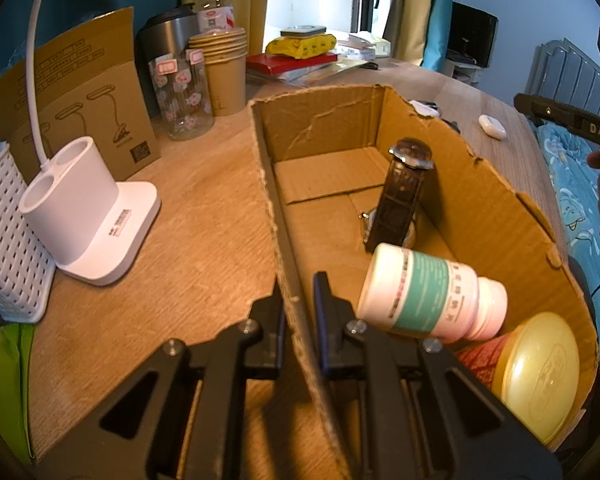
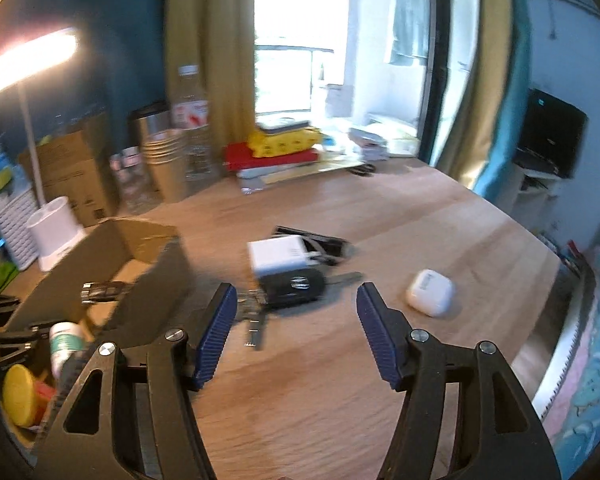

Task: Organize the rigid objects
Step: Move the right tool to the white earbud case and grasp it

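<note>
Box (image 1: 480,208), left gripper (image 1: 300,300) clamping its wall, is already holding watch (image 1: 404,196), bottle (image 1: 428,292) and jar (image 1: 540,376); charger (image 2: 278,258), key (image 2: 292,286) and earbud case (image 2: 430,292) are waiting ahead of the empty, open right gripper (image 2: 294,332).

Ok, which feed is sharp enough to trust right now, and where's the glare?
Left wrist view: sharp; the watch and white bottle in the cardboard box read clearly. Right wrist view: motion-smeared, so the charger and earbud case look soft; the lamp and window blow out.
</note>
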`<state>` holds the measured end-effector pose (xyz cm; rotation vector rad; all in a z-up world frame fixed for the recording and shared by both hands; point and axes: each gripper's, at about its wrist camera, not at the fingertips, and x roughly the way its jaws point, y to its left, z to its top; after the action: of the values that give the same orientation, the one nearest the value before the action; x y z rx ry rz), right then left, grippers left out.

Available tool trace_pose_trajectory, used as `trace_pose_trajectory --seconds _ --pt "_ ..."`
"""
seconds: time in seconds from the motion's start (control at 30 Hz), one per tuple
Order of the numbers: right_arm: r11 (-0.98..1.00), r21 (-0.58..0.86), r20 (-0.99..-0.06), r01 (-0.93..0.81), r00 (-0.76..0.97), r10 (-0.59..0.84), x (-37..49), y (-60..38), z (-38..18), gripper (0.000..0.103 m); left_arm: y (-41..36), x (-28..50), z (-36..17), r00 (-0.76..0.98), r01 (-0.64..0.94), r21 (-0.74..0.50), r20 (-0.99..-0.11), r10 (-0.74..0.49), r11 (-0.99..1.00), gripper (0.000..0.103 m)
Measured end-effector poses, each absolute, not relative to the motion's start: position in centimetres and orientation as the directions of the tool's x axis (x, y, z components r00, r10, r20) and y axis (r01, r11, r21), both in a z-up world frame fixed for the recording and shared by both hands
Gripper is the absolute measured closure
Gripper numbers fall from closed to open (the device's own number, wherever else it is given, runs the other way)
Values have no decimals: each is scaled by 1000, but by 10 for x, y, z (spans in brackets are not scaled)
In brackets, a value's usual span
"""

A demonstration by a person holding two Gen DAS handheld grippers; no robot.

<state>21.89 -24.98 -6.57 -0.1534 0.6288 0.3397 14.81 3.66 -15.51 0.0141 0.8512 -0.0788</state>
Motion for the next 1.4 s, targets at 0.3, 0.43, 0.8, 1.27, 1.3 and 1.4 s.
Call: trace_pose_trajectory --seconds 0.3,0.43,0.8,1.27,1.3,1.4 --pt "968 -63 -612 -242 776 154 246 -287 -83 37 37 148 -155 657 75 -17 -752 -62 997 90" --pt "977 -79 -623 -197 775 106 263 -299 -96 37 37 148 -155 657 75 -18 -752 -63 997 90" --pt "991 -64 -651 -120 757 50 306 -325 -121 37 37 148 -155 657 75 -18 -752 -63 997 90" --pt "991 -97 -703 -92 711 -3 347 -319 -131 37 37 148 -155 656 75 -18 -752 -63 997 90" --pt "991 -98 -706 -93 708 -3 350 -318 -132 37 37 148 -155 657 75 -17 -752 -63 997 90" --pt "990 -104 -714 -96 700 -8 352 -318 -133 37 37 148 -155 657 75 -17 -752 -63 997 90"
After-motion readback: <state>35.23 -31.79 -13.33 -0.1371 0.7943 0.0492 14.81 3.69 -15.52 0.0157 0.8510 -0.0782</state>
